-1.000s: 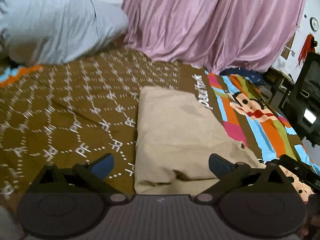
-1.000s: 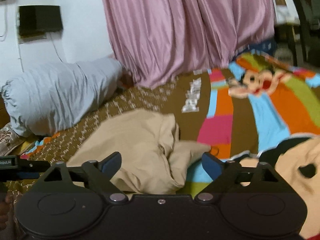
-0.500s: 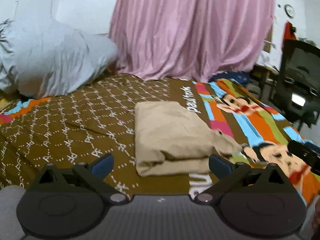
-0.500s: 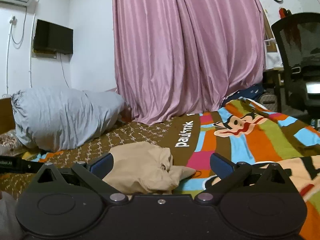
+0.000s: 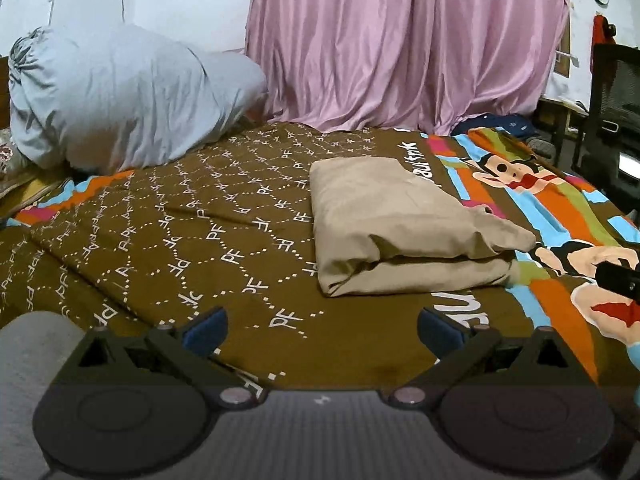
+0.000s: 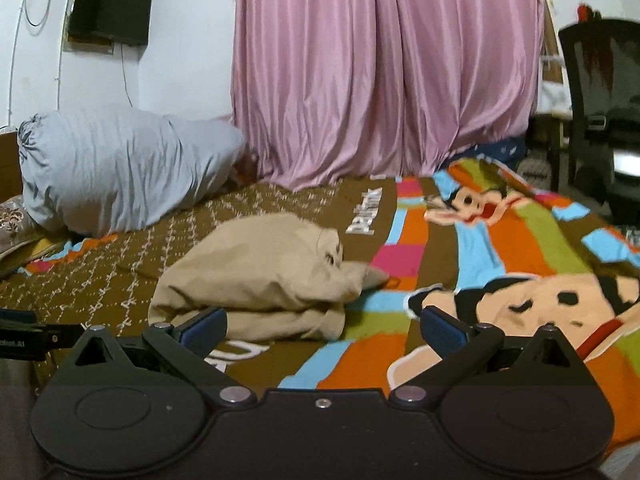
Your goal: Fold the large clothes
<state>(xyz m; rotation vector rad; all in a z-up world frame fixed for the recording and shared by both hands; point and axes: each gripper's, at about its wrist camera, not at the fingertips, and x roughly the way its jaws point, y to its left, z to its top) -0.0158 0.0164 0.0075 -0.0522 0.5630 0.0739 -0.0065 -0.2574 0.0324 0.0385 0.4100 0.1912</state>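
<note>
A beige garment [image 5: 396, 224] lies folded in a thick rectangular stack on the bed's brown patterned cover [image 5: 180, 232]. It also shows in the right wrist view [image 6: 264, 276], with a loose flap at its right side. My left gripper [image 5: 322, 326] is open and empty, held back from the stack's near edge. My right gripper [image 6: 324, 326] is open and empty, near the stack's front right corner, not touching it.
A big grey bundle [image 5: 120, 96] lies at the bed's back left. Pink curtains [image 5: 400, 40] hang behind. The colourful cartoon part of the cover [image 6: 520, 248] spreads to the right. A black office chair [image 6: 600, 112] stands at the far right.
Both grippers have pulled back and away from the folded garment, which now lies farther off. Both stay open and empty.
</note>
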